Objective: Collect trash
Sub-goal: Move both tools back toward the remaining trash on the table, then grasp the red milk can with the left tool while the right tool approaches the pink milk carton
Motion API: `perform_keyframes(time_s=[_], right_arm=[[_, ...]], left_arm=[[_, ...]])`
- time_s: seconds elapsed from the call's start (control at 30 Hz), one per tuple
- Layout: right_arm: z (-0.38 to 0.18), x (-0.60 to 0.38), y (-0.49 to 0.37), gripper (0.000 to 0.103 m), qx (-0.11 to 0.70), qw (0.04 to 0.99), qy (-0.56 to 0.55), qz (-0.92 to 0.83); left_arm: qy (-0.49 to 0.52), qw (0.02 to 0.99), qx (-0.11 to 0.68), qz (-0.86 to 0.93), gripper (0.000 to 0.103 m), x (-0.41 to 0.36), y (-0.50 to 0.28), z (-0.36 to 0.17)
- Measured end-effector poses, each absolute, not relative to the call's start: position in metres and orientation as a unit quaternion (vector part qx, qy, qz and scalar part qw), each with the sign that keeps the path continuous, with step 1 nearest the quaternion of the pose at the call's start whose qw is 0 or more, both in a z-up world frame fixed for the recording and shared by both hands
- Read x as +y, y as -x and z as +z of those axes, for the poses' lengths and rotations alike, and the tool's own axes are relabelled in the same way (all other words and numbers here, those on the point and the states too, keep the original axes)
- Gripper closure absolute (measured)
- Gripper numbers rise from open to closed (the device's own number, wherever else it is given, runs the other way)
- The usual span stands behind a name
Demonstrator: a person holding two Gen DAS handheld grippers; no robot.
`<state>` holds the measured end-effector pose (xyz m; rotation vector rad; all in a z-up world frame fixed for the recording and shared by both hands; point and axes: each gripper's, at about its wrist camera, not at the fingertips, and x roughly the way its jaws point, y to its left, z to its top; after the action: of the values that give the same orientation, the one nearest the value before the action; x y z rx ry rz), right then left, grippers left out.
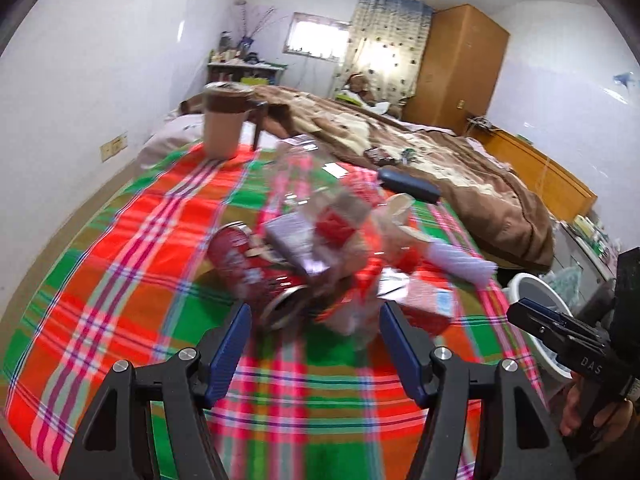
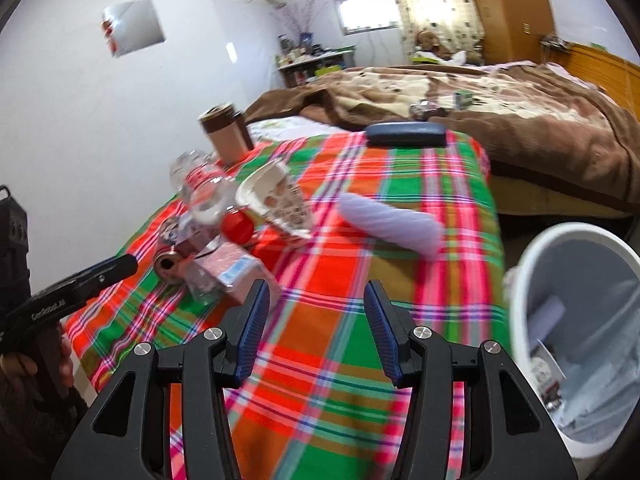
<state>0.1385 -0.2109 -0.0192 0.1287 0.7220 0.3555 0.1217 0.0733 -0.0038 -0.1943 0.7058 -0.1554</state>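
Left wrist view: the left tool (image 1: 314,350) is seen at the lower centre of the frame, its jaws parted about halfway with nothing between them. Just above it, at mid-frame, the trash pile is heaped on the plaid tabletop (image 1: 120,264). Nearest the tool lies a red can (image 1: 256,272) on its side, its long axis slanting from the upper left down to the lower right, so that its open end is turned toward the gap between the jaws (the blur leaves the exact rim unclear). A clear plastic bottle (image 1: 304,184) and a pink carton (image 1: 430,300) are piled beside it.

In the right wrist view the right tool (image 2: 316,330) is likewise half open and empty, and it is pointed at bare cloth; the pile sits at the left of that frame, while the white bin (image 2: 532,264) stands at the right edge, off the tabletop. The left tool is judged the nearer to the can, the right tool the nearer to the bin.
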Motion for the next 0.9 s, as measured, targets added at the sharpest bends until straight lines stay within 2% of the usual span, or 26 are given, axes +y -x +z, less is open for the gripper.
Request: perform_keyframes(time_s=[0.17,0.3,0.47,0.9], right_arm=[[-0.021,-0.183,-0.149,0.052,0.359,0.912,-0.028,0.198],[-0.019,-0.165,-0.155,0.047,0.356,0.909,-0.006,0.217],[-0.023,-0.147,-0.166,0.047,0.369,0.899,0.024,0.234],[-0.028,-0.130,-0.160,0.047,0.373,0.895,0.065,0.238]], left_arm=[[0.108,0.925,0.360,-0.064,0.037,0.092,-0.133,-0.012],[0.118,0.920,0.366,-0.070,0.035,0.100,-0.145,-0.015],[0.148,0.913,0.375,-0.066,0.035,0.112,-0.168,-0.018],[0.141,0.902,0.402,-0.060,0.035,0.110,-0.209,-0.031]])
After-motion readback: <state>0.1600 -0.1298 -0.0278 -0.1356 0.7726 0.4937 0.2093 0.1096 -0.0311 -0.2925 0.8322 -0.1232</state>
